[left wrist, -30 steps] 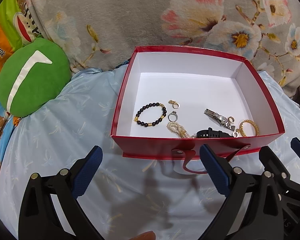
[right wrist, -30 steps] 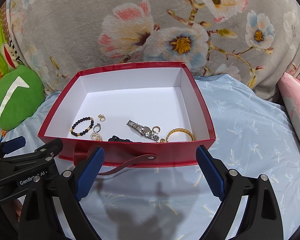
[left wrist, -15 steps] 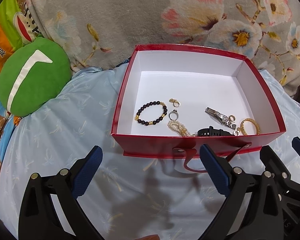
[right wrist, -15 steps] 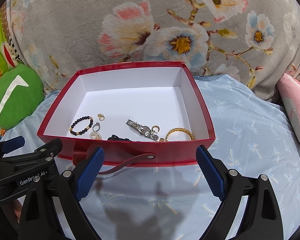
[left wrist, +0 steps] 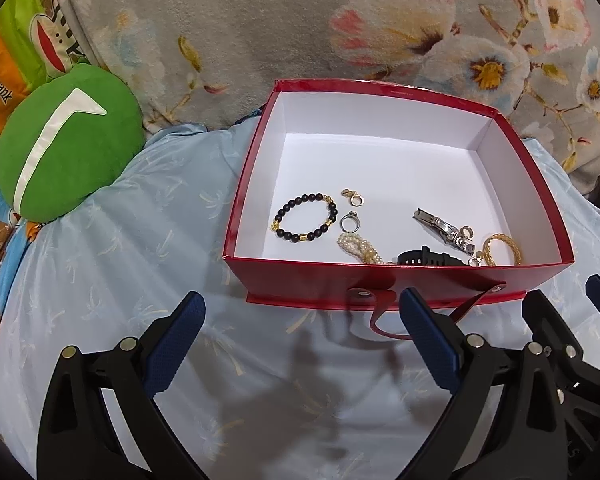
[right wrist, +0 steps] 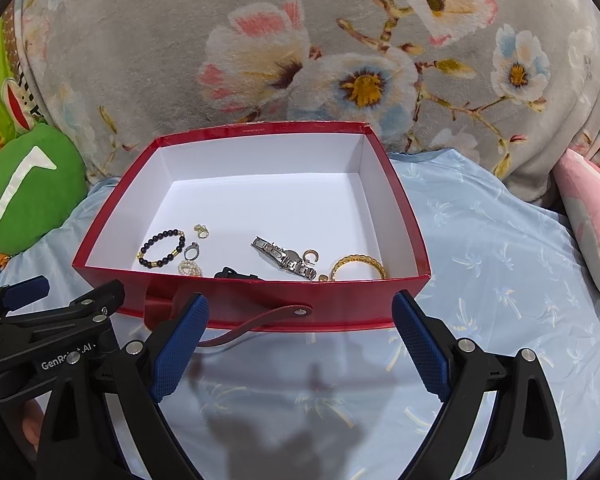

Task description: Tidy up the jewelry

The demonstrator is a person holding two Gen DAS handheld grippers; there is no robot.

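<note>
Looking into the red box [left wrist: 396, 276], you've got every piece bunched along its near wall: black bead bracelet [left wrist: 306, 218] at the left, silver ring [left wrist: 350, 221] and a small gold earring [left wrist: 354, 198] beside it, pearl strand [left wrist: 360, 248] nearer, black band [left wrist: 430, 258] tight against the wall, silver watch [left wrist: 446, 232] and gold bangle [left wrist: 502, 250] off right.

Your left tool [left wrist: 300, 344] hangs short of the box, spread wide and empty. Your right tool [right wrist: 300, 340] sits the same way, wide and empty, just near of the front wall. They're close side by side, so they could knock each other if both go in at once.

Here's the risk, I'd say: that front wall stands between you and the pieces. Come in low and you'll likely shove the box, which looks light and sits on soft bedding, so it could slide or tip. The red strap [right wrist: 256, 322] drooping off the front could snag a finger. The black band is half hidden behind the wall, so a reach for it is partly blind. The little hoops by the watch look easy to pinch together with it or flick away.

Underneath is a pale blue sheet [right wrist: 480, 248] with a palm print, puffy and uneven. Far behind lies a grey floral blanket [right wrist: 300, 48], a green cushion [left wrist: 64, 148] at the left, a pink pillow [right wrist: 592, 216] at the right.
</note>
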